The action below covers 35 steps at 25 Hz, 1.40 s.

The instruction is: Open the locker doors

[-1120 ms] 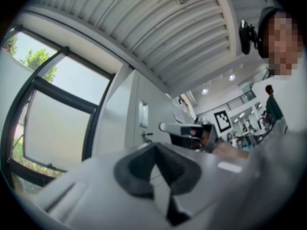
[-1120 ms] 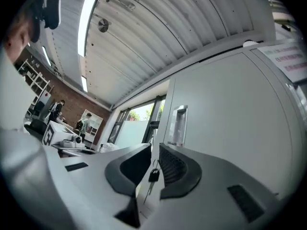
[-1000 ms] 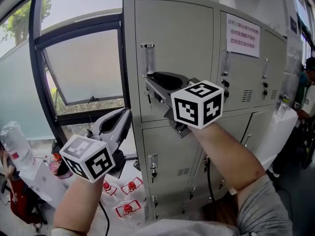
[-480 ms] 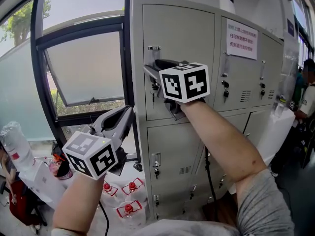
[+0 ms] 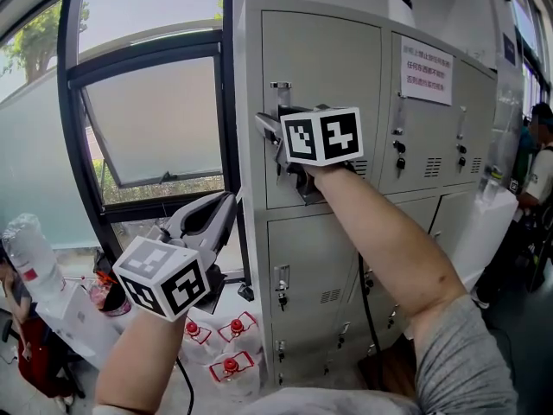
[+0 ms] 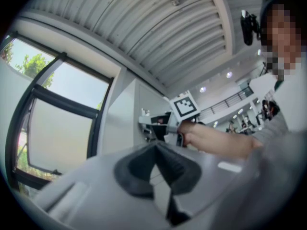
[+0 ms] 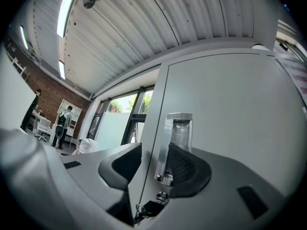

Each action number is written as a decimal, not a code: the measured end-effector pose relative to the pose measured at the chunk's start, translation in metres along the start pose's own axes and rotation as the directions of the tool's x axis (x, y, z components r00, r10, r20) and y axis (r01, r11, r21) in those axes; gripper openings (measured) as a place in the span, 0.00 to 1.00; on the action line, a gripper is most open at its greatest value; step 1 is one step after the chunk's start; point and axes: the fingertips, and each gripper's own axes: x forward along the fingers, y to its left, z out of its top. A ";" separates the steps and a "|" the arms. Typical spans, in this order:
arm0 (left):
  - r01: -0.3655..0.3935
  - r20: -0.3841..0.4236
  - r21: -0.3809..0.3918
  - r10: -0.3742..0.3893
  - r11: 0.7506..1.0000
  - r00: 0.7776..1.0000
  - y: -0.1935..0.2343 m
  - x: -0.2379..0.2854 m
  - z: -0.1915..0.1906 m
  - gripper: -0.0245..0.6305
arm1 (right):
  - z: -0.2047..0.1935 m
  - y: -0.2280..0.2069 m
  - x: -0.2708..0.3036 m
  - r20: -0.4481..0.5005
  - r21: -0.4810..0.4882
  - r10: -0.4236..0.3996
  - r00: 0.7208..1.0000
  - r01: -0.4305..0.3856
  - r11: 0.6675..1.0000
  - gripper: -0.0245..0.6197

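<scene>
The grey locker bank stands in front of me. Its top-left door looks closed and has a metal handle at its left edge. My right gripper is raised to that handle and its jaws are opening. In the right gripper view the right gripper has the door's edge and the handle between its jaws, the right pad against the handle and the left pad clear of the edge. A key hangs in the lock below. My left gripper hangs low by the window, shut and empty.
A large window is left of the lockers. Several red-capped bottles lie on the floor beneath. A paper notice is taped on the top middle door. A person stands at the far right. Each other door has its own handle and lock.
My right gripper has moved left and up across the top-left door to its handle at the edge. The left gripper has barely shifted.
</scene>
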 end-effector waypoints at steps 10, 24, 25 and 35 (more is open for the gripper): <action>-0.006 -0.007 -0.023 0.006 1.000 1.000 -0.003 -0.017 -0.007 0.04 | 0.001 0.005 -0.010 0.025 0.035 0.037 0.999 -0.037 0.999 0.25; -0.016 -0.016 -0.019 0.016 1.000 1.000 -0.057 -0.002 -0.003 0.04 | 0.019 0.027 -0.112 0.105 -0.034 0.156 0.982 -0.154 0.988 0.22; -0.019 -0.016 -0.015 0.018 1.000 1.000 -0.064 0.001 -0.001 0.04 | 0.021 0.027 -0.122 0.110 -0.038 0.168 0.980 -0.164 0.986 0.22; -0.043 -0.022 0.020 0.043 0.999 0.999 -0.155 0.046 0.001 0.04 | 0.031 -0.010 -0.240 0.166 0.013 0.342 0.925 -0.349 0.937 0.23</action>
